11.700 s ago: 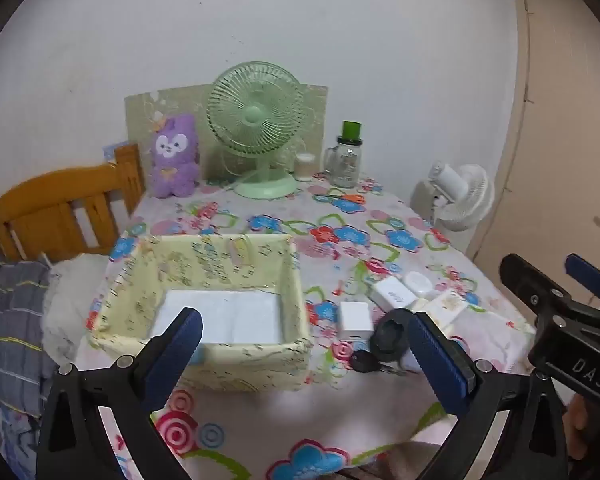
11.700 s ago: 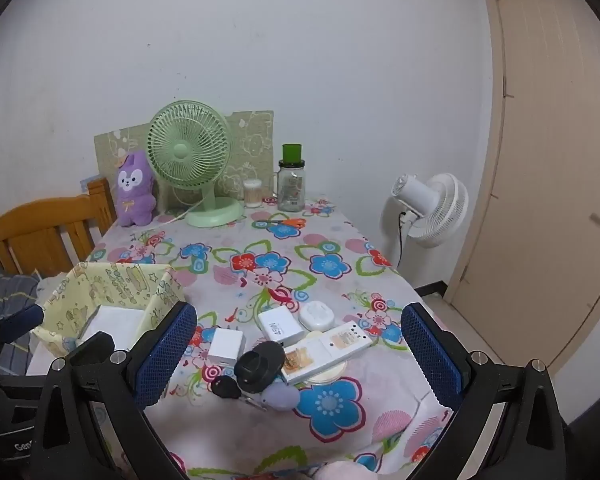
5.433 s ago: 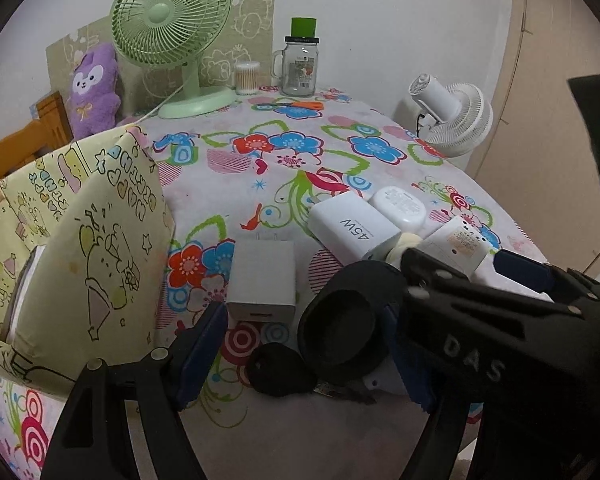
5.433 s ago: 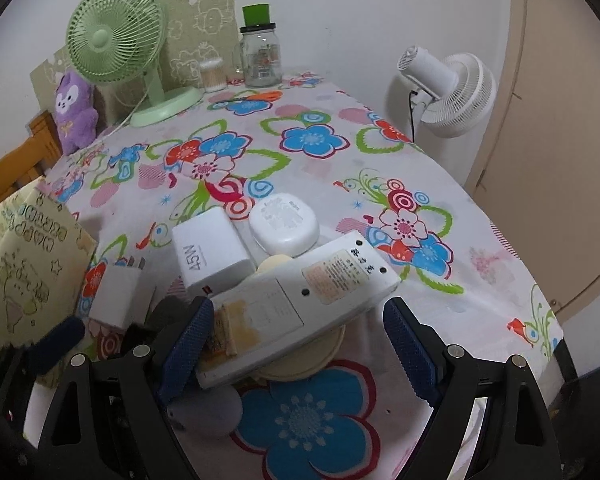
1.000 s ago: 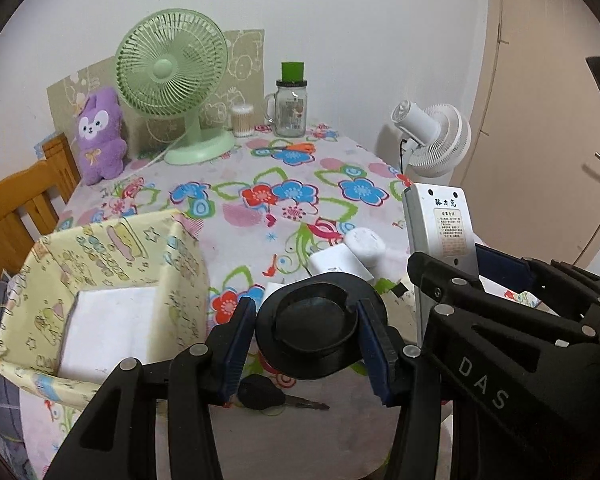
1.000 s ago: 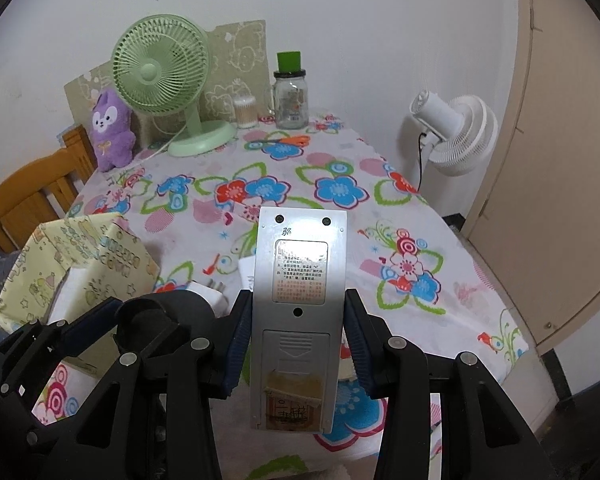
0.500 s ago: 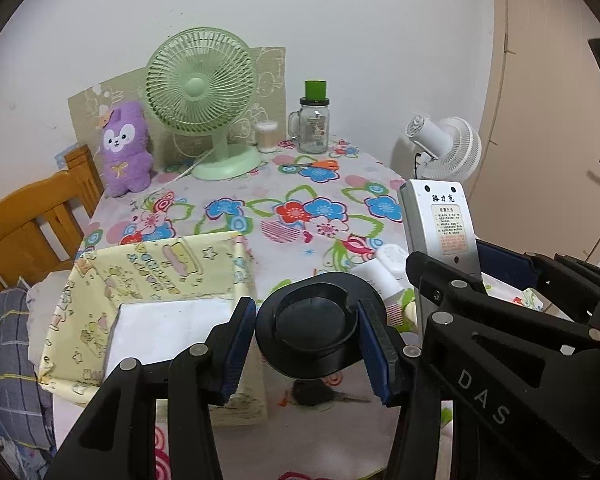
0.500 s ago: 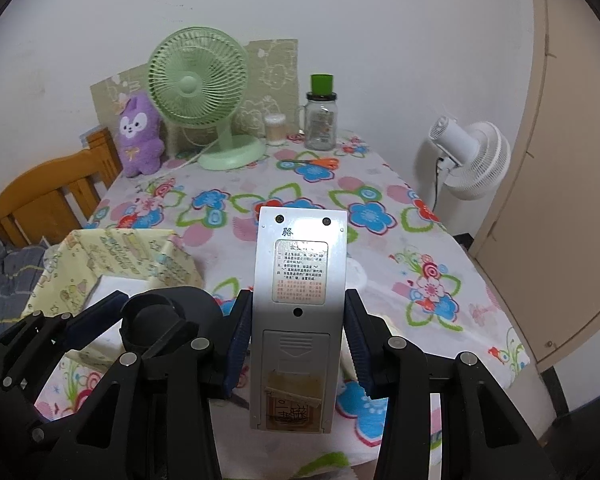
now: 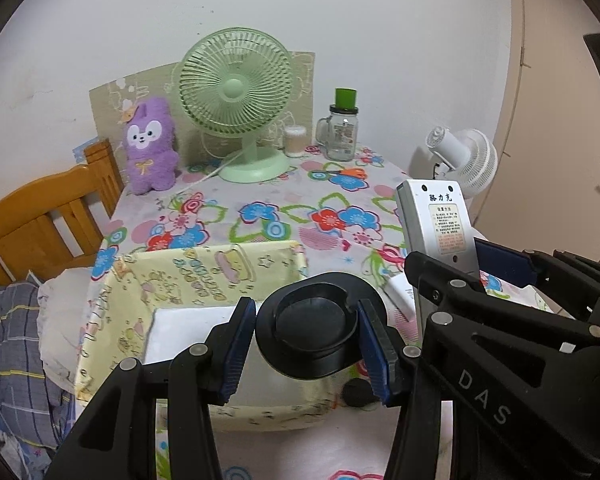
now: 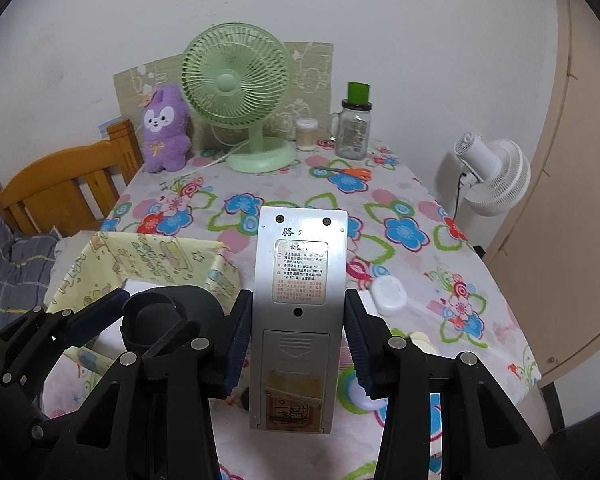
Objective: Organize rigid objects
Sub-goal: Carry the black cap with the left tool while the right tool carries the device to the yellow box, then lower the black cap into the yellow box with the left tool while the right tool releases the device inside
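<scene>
My left gripper (image 9: 308, 344) is shut on a black round cap (image 9: 314, 330) and holds it above the right part of the yellow fabric box (image 9: 148, 276), which has a white sheet inside. My right gripper (image 10: 298, 344) is shut on a grey remote control (image 10: 298, 300), label side up, held upright above the table to the right of the box (image 10: 140, 256). The remote also shows in the left wrist view (image 9: 440, 224), and the cap shows in the right wrist view (image 10: 160, 320).
A white oval case (image 10: 390, 290), a white charger (image 9: 398, 294) and a black key fob (image 9: 356, 394) lie on the flowered tablecloth. A green fan (image 9: 236, 96), purple plush (image 9: 150, 144), glass jar (image 9: 342, 128) and scissors (image 10: 348, 172) stand at the back. A wooden chair (image 9: 40, 216) is at the left.
Both grippers have moved left with their objects. The cap now hangs over the box's right part, and the remote is closer to the box.
</scene>
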`<action>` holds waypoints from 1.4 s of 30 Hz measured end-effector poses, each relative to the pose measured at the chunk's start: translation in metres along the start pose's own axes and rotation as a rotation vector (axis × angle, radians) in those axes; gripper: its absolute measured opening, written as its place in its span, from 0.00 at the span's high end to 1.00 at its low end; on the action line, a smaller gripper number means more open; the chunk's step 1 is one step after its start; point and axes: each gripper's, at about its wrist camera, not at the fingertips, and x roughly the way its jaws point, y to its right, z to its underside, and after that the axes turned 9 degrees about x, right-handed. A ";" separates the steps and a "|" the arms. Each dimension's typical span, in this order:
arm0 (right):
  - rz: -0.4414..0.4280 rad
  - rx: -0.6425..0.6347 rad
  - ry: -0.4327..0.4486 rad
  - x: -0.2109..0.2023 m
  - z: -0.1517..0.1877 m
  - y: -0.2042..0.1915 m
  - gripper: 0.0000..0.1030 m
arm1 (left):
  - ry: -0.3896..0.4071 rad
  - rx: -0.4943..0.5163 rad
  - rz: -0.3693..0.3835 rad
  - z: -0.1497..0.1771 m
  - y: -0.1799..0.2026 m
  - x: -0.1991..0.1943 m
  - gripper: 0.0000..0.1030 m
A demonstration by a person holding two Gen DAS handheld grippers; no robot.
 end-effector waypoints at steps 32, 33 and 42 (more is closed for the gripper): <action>-0.152 -0.047 -0.193 0.052 -0.008 -0.089 0.54 | -0.055 -0.040 -0.079 0.018 -0.079 0.020 0.49; -0.155 -0.047 -0.201 0.054 -0.008 -0.090 0.54 | -0.060 -0.040 -0.081 0.019 -0.081 0.022 0.49; -0.165 -0.032 -0.282 0.082 0.003 -0.104 0.54 | -0.114 -0.043 -0.097 0.031 -0.092 0.044 0.49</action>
